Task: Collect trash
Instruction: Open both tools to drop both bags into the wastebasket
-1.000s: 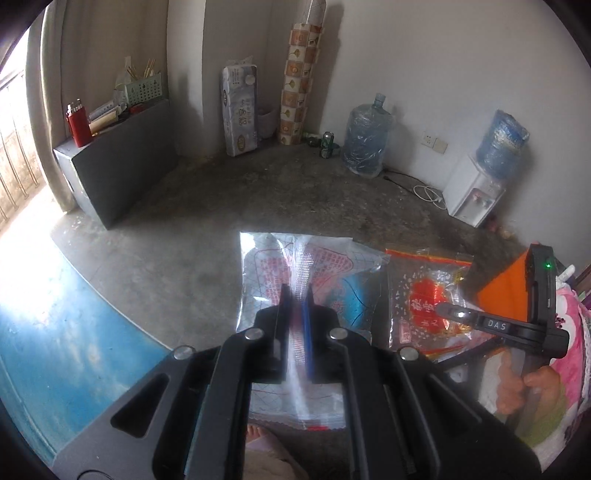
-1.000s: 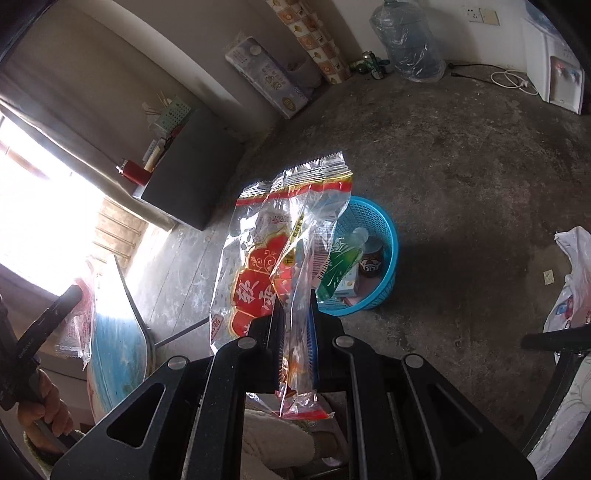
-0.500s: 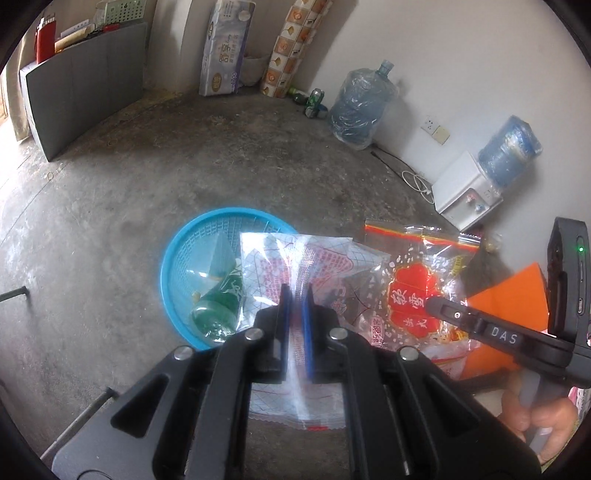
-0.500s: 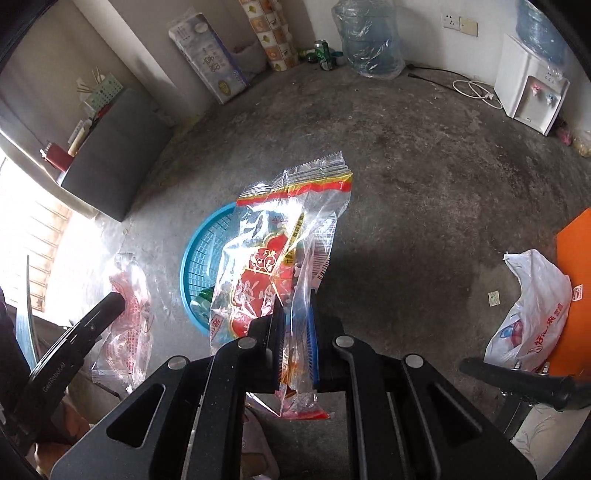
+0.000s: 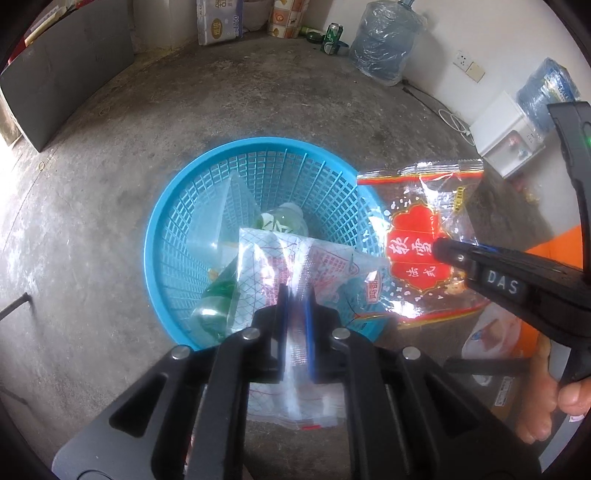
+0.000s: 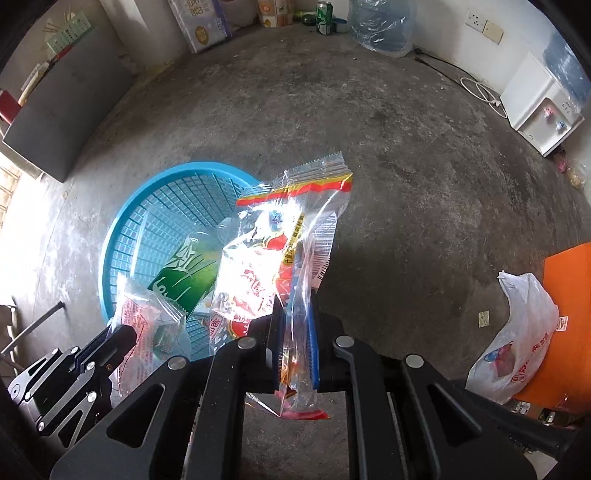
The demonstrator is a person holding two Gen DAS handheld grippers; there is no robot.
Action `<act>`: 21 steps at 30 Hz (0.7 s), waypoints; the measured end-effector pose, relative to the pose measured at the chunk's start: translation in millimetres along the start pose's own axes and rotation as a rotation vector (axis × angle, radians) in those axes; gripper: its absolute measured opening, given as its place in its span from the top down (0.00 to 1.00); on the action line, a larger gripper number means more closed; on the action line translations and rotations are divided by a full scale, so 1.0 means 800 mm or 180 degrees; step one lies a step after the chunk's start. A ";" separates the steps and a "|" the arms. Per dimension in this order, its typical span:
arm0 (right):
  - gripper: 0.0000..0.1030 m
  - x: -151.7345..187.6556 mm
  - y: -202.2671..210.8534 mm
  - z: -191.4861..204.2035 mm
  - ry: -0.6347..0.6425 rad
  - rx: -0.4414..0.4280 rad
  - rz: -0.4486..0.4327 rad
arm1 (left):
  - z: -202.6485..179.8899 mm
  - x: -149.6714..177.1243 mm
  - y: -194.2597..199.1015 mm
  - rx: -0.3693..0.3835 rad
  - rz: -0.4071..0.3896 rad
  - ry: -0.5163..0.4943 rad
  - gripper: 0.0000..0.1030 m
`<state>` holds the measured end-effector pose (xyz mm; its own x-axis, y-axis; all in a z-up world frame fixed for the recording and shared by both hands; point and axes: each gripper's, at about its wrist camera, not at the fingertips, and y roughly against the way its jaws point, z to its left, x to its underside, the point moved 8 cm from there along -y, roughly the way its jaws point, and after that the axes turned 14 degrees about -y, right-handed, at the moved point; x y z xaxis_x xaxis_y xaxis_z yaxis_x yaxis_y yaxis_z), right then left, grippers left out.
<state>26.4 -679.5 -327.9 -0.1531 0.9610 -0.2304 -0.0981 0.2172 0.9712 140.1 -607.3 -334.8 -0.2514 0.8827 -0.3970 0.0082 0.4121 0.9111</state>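
Note:
My left gripper (image 5: 295, 295) is shut on a clear wrapper with red net print (image 5: 288, 258), held over the blue mesh basket (image 5: 184, 206). My right gripper (image 6: 295, 299) is shut on a clear snack bag with a red label (image 6: 280, 236), held beside the basket's (image 6: 122, 229) right rim. The snack bag (image 5: 421, 251) and the right gripper (image 5: 443, 251) also show in the left wrist view. A green bottle (image 5: 221, 291) and a clear plastic piece (image 5: 221, 218) lie in the basket. The left gripper (image 6: 125, 336) with its wrapper (image 6: 144, 317) shows in the right wrist view.
A white plastic bag (image 6: 517, 339) lies by an orange board (image 6: 565, 295) on the right. A water dispenser (image 6: 543, 107), a water jug (image 6: 380, 26), a can (image 6: 325, 16) and a dark cabinet (image 6: 62, 103) stand along the walls. The floor is bare concrete.
Both grippers have tilted down and moved nearer the blue basket, carrying their wrappers. The basket now fills the middle of the left wrist view.

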 end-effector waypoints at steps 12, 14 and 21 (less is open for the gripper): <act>0.54 0.009 -0.006 -0.005 -0.0420 -0.0688 0.0150 | 0.007 -0.021 0.013 0.0404 -0.0297 0.0322 0.47; 0.54 0.011 0.002 -0.010 -0.0543 -0.0795 0.0137 | 0.017 -0.030 0.029 0.0418 -0.0476 0.0430 0.46; 0.54 0.026 0.037 -0.016 -0.0632 -0.1064 -0.0024 | 0.051 -0.044 0.074 0.0396 -0.0807 0.0752 0.46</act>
<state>7.4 -655.1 -304.7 0.0390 0.9811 -0.1894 -0.4186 0.1882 0.8885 189.0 -604.4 -271.5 -0.4771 0.6784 -0.5588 0.0310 0.6483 0.7607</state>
